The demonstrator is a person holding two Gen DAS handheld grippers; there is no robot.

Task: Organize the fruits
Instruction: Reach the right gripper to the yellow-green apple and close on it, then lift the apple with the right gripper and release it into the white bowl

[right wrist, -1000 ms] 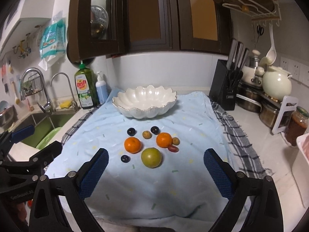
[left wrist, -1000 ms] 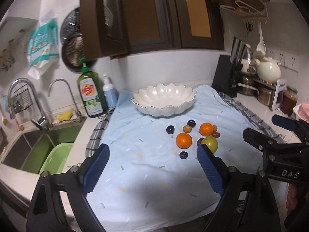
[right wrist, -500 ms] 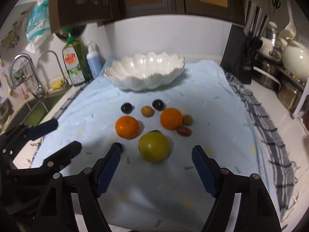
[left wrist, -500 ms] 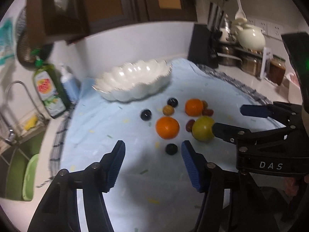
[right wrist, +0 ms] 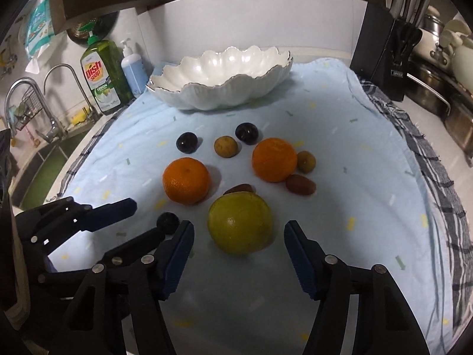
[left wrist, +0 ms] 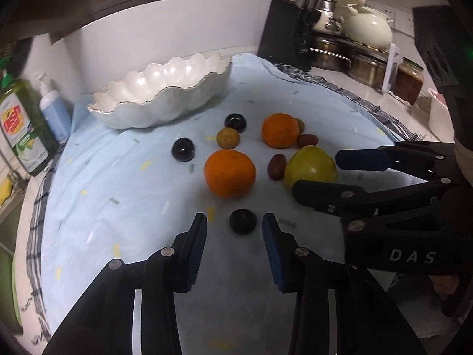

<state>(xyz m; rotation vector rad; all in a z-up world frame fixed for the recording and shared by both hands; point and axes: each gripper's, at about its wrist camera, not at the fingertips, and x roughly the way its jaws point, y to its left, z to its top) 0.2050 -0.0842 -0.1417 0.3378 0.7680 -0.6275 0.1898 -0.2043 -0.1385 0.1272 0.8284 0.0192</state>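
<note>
left gripper (left wrist: 235, 224) jaws just closing, gapped around dark plum (left wrist: 242, 221), right gripper (right wrist: 239, 238) closing, unclamped, flanking green fruit (right wrist: 240, 223), mid-cloth (right wrist: 369, 177), bowl (right wrist: 218, 84) at far edge

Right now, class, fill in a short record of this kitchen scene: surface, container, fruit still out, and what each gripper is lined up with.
surface: light blue cloth on the counter
container: white scalloped bowl, nothing seen inside
fruit still out: two oranges, green fruit, dark round fruits, small brown and red ones
left gripper: jaws just closing, either side of a small dark fruit, not touching
right gripper: jaws just closing, astride the green fruit, not yet pressing
</note>
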